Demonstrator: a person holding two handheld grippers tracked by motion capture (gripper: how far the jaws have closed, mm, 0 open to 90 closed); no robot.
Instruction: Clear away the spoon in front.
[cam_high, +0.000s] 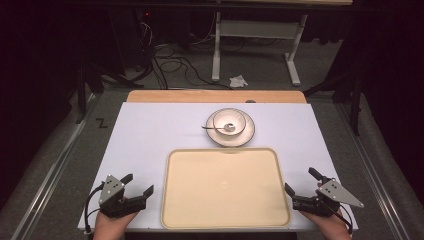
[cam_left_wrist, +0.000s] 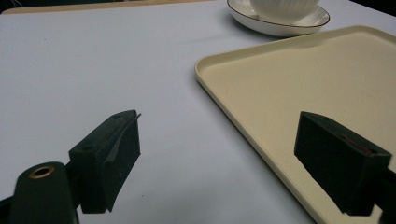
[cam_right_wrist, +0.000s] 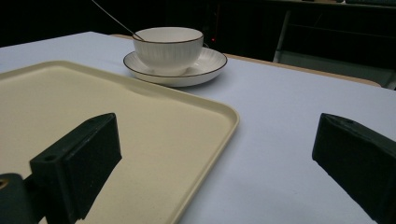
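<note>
A matte cream rectangular plastic tray (cam_high: 226, 189) with rounded corners lies near on the white table (cam_high: 145, 135). Just beyond its far edge, a glossy ribbed white bowl (cam_high: 229, 121) holding a metal spoon (cam_high: 218, 128) sits on a dark-rimmed white saucer (cam_high: 247, 135). The left gripper (cam_high: 140, 184) and right gripper (cam_high: 299, 181) flank the tray, jaws spread, holding nothing
</note>
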